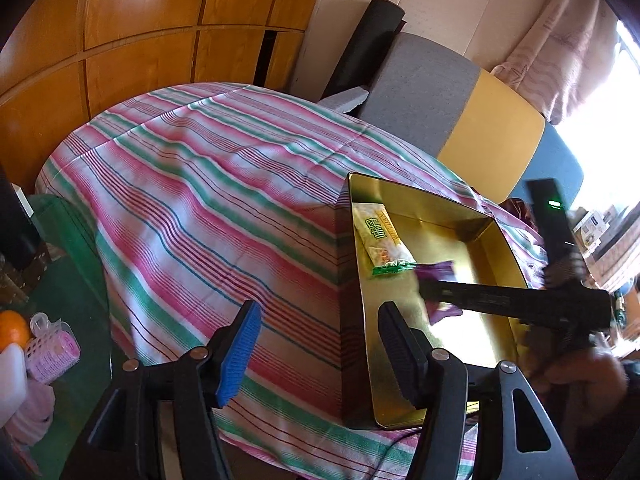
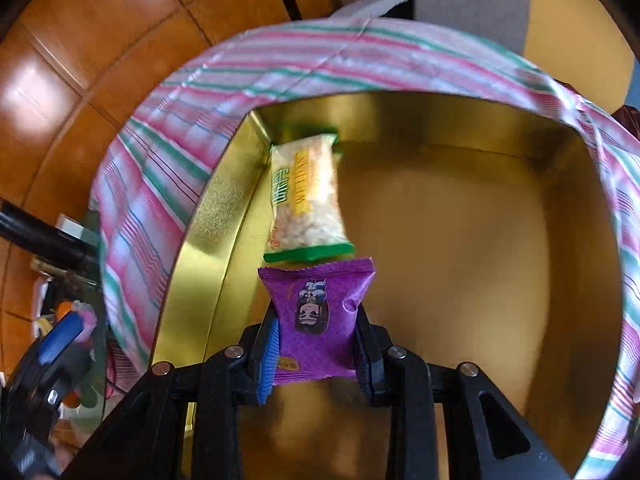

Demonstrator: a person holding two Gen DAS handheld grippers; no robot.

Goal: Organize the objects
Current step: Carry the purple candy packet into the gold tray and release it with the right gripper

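The right gripper (image 2: 316, 354) is clamped on a purple snack packet (image 2: 318, 316), held over the gold tin (image 2: 460, 240). Just beyond its fingertips a green-edged rice snack (image 2: 306, 196) lies in the tin, along the left wall. The left gripper (image 1: 316, 348) hangs part open and empty — one finger over the striped cloth (image 1: 200, 200), the other over the tin's near rim.

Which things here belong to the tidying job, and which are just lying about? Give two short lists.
Part of the job:
- purple snack packet, clamped in the right gripper
- green-edged rice snack packet, lying in the tin
- gold tin

Just lying about:
- orange
- pink hair rollers
- striped cloth
- grey and yellow chair
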